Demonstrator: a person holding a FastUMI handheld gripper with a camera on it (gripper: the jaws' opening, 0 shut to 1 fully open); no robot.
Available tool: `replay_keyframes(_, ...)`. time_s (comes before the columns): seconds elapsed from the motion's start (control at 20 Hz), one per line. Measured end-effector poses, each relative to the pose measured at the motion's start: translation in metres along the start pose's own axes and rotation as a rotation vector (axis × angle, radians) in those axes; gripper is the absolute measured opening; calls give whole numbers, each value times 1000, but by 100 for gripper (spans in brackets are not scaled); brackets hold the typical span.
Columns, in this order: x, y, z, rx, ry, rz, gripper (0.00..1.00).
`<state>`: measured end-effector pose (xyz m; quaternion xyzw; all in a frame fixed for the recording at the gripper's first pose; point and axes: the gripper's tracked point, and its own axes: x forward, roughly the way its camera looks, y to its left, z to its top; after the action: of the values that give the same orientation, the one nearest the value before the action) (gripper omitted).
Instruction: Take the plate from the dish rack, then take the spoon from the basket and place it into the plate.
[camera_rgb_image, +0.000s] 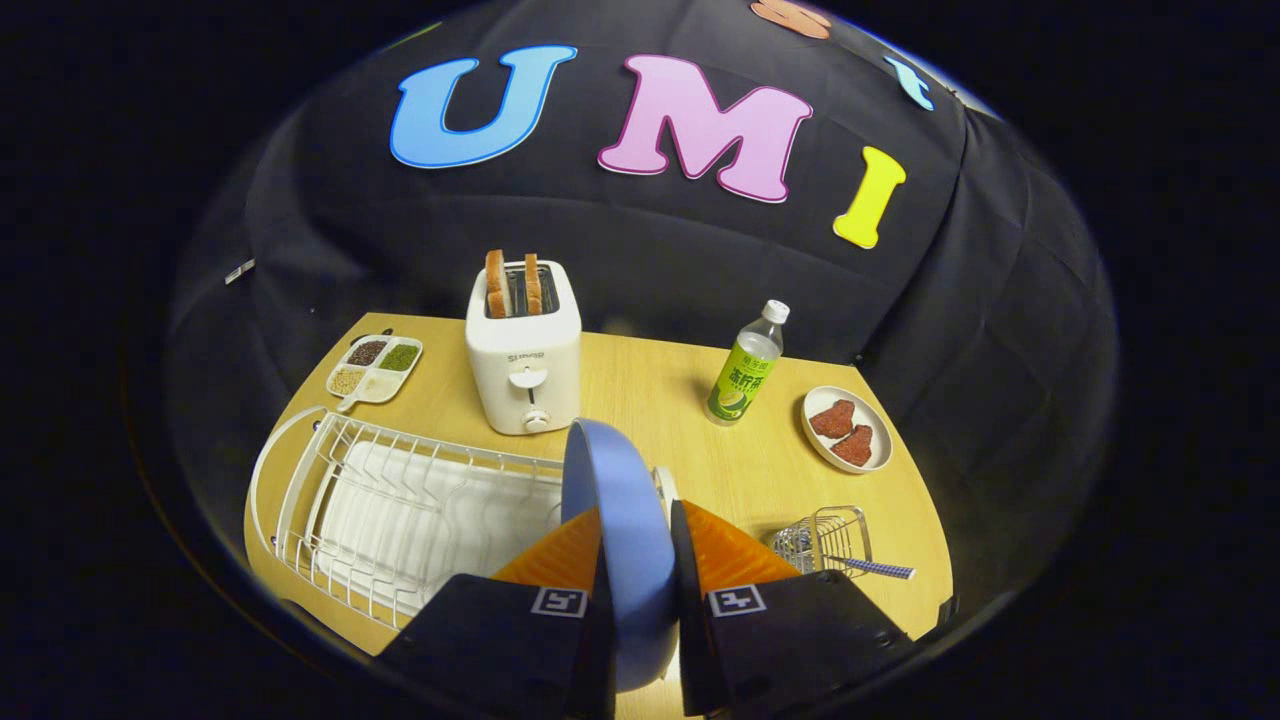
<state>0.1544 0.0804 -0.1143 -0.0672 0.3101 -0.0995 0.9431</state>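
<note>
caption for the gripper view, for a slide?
Tongs shut on the blue plate, held on edge above the white dish rack; spoon waits in the wire basket.

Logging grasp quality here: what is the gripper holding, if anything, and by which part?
The gripper is shut on the blue plate, held upright on edge, its fingers pressing the two faces near the lower rim, beside the dish rack.

Wooden table (640, 380), black cloth wall (640, 250)
</note>
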Motion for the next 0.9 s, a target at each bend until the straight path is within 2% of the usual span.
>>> replay_keyframes(0.15, 2, -14, 1, 50, 6, 7, 26)
replay_keyframes(0.45, -5, -22, -4, 141, 28, 127, 24)
replay_keyframes(0.7, -40, -49, -4, 211, 2, 236, 24)
replay_keyframes(0.9, -75, -85, -32, 215, 11, 271, 24)
